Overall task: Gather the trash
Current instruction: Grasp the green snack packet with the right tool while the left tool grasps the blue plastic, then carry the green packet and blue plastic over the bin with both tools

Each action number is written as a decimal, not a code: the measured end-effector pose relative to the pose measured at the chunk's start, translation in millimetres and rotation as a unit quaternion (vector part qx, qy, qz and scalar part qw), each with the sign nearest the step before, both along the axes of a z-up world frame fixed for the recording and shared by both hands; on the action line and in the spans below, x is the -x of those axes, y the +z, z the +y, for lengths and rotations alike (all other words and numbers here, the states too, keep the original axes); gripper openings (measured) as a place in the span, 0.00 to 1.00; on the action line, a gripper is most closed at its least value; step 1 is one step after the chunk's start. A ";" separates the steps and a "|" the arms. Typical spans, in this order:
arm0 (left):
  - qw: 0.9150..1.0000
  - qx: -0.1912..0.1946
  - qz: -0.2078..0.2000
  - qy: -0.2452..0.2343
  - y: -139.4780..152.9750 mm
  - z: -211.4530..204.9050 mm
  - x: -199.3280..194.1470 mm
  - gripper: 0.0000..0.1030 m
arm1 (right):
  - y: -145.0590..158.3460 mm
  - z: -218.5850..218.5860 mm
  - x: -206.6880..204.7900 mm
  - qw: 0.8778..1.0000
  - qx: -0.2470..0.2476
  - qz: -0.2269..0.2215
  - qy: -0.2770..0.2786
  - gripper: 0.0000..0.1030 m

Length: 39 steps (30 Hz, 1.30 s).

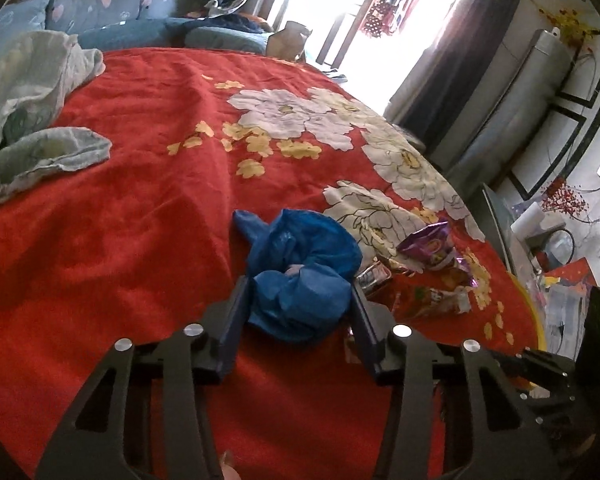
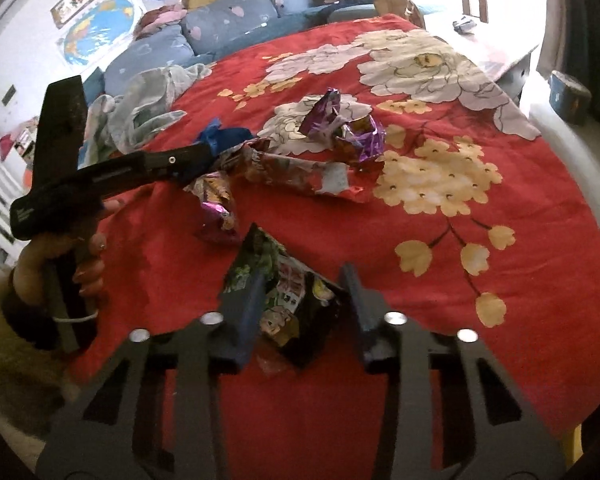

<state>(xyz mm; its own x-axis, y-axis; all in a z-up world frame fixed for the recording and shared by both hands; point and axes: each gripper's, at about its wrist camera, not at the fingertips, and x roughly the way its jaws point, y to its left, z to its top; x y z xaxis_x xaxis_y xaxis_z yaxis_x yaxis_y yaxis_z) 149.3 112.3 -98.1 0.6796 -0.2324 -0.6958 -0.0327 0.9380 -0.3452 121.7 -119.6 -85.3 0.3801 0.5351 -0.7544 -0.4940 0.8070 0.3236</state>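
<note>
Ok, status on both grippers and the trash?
Left gripper closed on blue plastic bag. Right gripper astride dark snack wrapper, grip unconfirmed. Purple wrapper still loose on red blanket.

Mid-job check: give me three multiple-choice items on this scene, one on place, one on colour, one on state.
1. What lies between the fingers of the left gripper?
A. blue bag
B. purple wrapper
C. grey cloth

2. What is the cover's ground colour?
A. green
B. red
C. white

3. The blue bag is:
A. folded flat
B. crumpled
C. hanging up

Answers:
1 A, the bag fills the gap between the fingers.
2 B, it is red with pale flowers.
3 B, it sits bunched in a lump.
</note>
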 end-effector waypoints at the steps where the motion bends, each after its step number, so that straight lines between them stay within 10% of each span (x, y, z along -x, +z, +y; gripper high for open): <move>1: 1.000 0.001 0.001 0.001 -0.7 0.5 0.4 0.40 | 0.2 -0.5 0.1 1.000 -0.002 0.001 0.000 0.20; 12: 1.000 0.021 -0.003 0.010 1.6 9.0 8.5 0.13 | 15.1 -3.6 6.4 1.000 -0.007 -0.015 0.008 0.14; 39: 0.992 0.013 -0.110 -0.061 86.8 -51.0 41.2 0.11 | 74.5 -47.8 3.6 0.994 -0.041 -0.087 -0.045 0.06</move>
